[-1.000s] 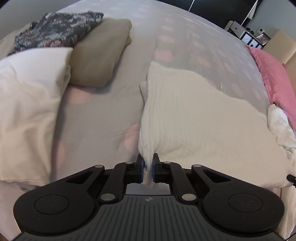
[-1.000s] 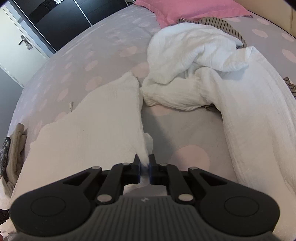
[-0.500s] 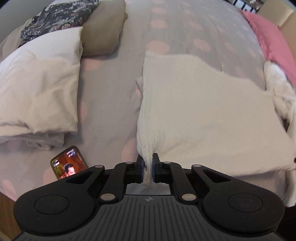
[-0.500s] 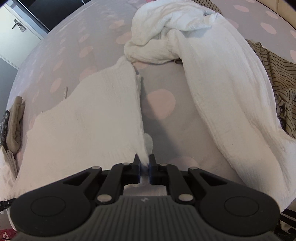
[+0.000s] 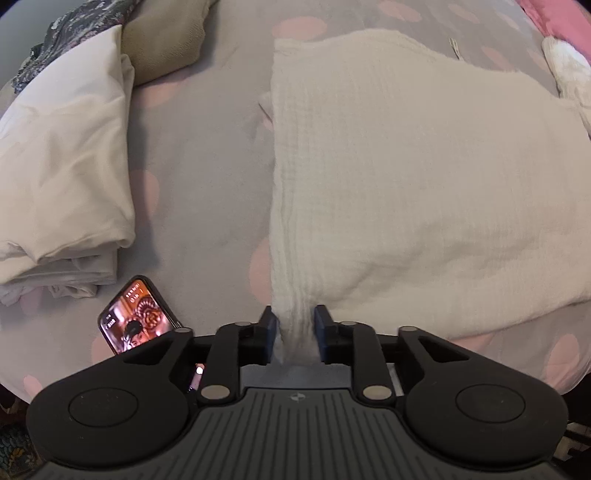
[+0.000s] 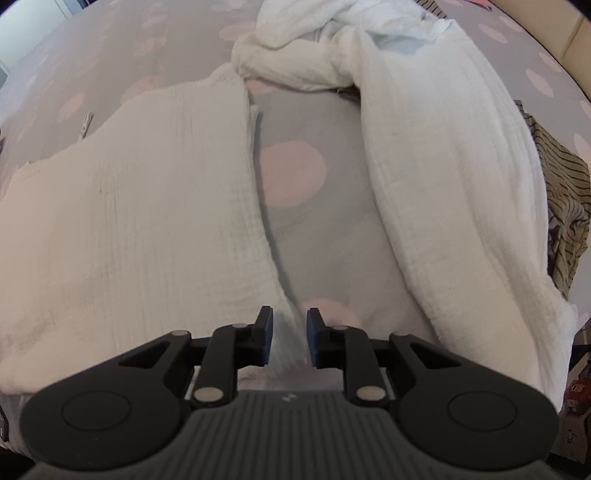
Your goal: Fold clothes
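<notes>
A white crinkled cloth (image 5: 406,177) lies spread on the grey dotted bed; it also shows in the right wrist view (image 6: 140,206). My left gripper (image 5: 294,334) has its jaws parted with the cloth's near left corner bunched loosely between them. My right gripper (image 6: 289,338) has its jaws parted around the cloth's near right corner, which lies slack between the pads. Both grippers sit at the bed's near edge.
A phone (image 5: 137,314) with a lit screen lies left of my left gripper. Folded white linen (image 5: 62,177), a tan folded piece (image 5: 162,40) and a dark patterned garment (image 5: 85,22) lie at left. A crumpled white cloth (image 6: 424,122) and a striped garment (image 6: 565,199) lie at right.
Both grippers pulled the cloth toward the bed's near edge, then their jaws opened from a tight pinch. The phone came into view.
</notes>
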`<state>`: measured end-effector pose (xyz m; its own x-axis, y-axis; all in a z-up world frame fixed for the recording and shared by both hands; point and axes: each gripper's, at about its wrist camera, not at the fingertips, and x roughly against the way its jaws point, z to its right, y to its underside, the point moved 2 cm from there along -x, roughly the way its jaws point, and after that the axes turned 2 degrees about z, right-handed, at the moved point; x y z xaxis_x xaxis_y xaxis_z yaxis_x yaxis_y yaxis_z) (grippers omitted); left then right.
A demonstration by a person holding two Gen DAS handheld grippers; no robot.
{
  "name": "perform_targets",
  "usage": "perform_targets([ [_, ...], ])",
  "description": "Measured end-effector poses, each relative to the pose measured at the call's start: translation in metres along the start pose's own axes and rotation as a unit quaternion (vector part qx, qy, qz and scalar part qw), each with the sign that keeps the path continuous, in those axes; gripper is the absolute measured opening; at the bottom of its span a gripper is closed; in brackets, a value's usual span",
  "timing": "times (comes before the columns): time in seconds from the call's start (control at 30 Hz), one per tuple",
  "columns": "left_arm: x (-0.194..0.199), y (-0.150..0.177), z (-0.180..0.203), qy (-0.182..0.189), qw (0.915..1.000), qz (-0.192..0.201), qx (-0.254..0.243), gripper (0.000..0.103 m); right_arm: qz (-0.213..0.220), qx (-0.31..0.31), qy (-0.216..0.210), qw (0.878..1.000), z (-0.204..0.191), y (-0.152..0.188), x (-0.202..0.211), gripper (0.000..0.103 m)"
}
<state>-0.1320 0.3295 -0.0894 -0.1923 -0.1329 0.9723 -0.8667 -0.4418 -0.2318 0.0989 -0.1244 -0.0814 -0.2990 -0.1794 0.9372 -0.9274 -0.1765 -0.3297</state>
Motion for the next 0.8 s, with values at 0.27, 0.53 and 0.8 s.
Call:
perform_targets([
  [0.27, 0.009, -0.047, 0.011, 0.034, 0.9985, 0.044, -0.003, 0.025, 0.051, -0.052, -0.068, 0.995, -0.003, -0.055, -0.003, 0.038],
  [0.53, -0.004, -0.081, 0.031, 0.042, 0.9887, 0.138, -0.042, 0.025, 0.054, -0.071, -0.099, 0.991, -0.013, -0.109, -0.051, 0.051],
  [0.8, -0.036, -0.105, 0.028, 0.026, 0.9911, 0.129, -0.02, 0.025, 0.033, -0.09, -0.117, 0.989, -0.012, -0.122, -0.105, 0.05],
])
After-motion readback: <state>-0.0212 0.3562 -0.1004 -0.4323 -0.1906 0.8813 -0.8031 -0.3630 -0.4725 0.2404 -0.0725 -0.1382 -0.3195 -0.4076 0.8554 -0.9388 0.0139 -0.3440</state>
